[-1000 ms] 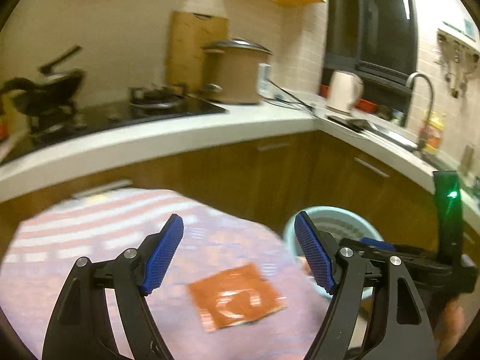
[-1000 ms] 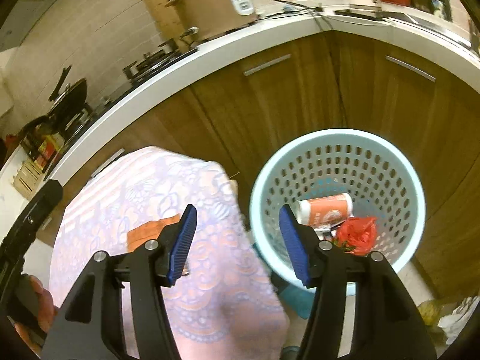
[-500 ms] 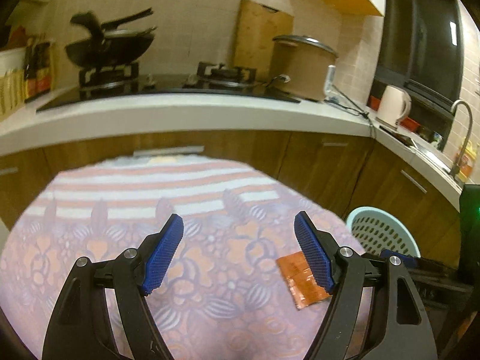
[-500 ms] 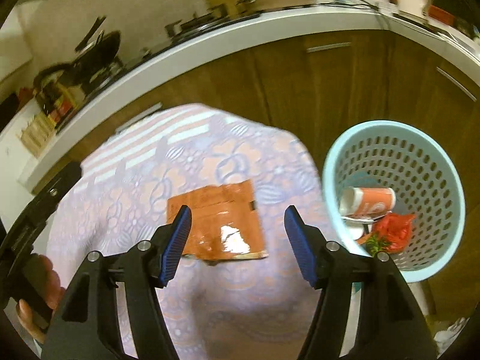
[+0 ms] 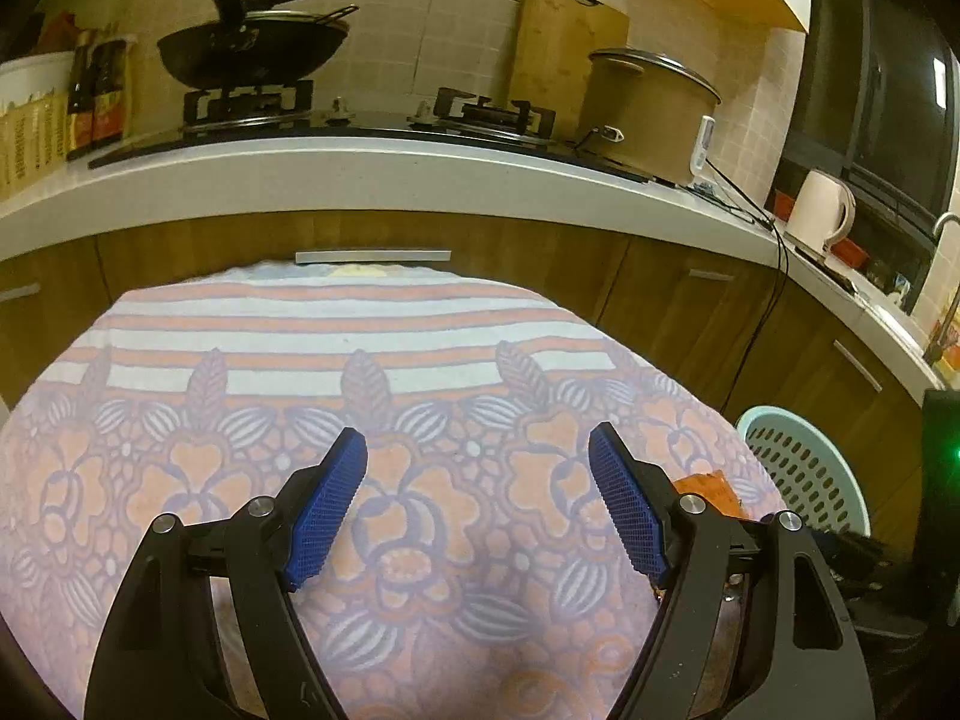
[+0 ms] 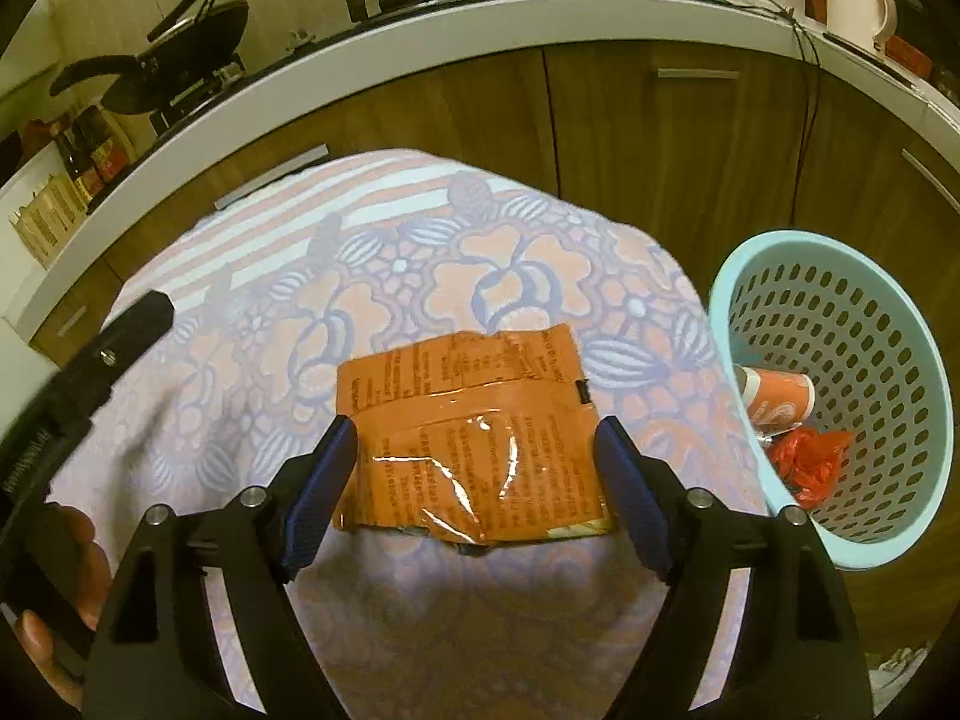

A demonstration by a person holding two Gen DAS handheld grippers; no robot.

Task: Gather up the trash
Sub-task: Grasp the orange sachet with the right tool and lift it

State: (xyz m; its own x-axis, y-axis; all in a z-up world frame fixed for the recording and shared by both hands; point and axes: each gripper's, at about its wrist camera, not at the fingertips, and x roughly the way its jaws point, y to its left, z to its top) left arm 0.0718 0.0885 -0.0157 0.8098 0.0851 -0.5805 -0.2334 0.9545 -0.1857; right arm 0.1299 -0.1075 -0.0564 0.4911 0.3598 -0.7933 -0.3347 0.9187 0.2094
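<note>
An orange foil wrapper (image 6: pixel 474 432) lies flat on the flowered tablecloth (image 6: pixel 420 276). My right gripper (image 6: pixel 477 447) hangs just over it, jaws opening, the blue pads either side of the wrapper and not pressing it. In the left wrist view only a corner of the wrapper (image 5: pixel 708 489) shows behind the right finger. My left gripper (image 5: pixel 477 459) stands open over bare cloth (image 5: pixel 360 372), nothing between its fingers. A light blue perforated bin (image 6: pixel 840 396) stands right of the table and holds an orange cup (image 6: pixel 780 399) and red crumpled plastic (image 6: pixel 807 462).
A white counter (image 5: pixel 360 174) curves behind the table, with a wok (image 5: pixel 252 48), a hob, a rice cooker (image 5: pixel 648 114) and a white kettle (image 5: pixel 819 210). Wooden cabinet doors (image 6: pixel 660 138) stand close behind the table. A hand on the left gripper's handle (image 6: pixel 66 420) is at the left.
The right gripper swung left from over the bin to over the wrapper and its jaws widened. The left gripper swung left too; the wrapper slid from its middle to its right edge.
</note>
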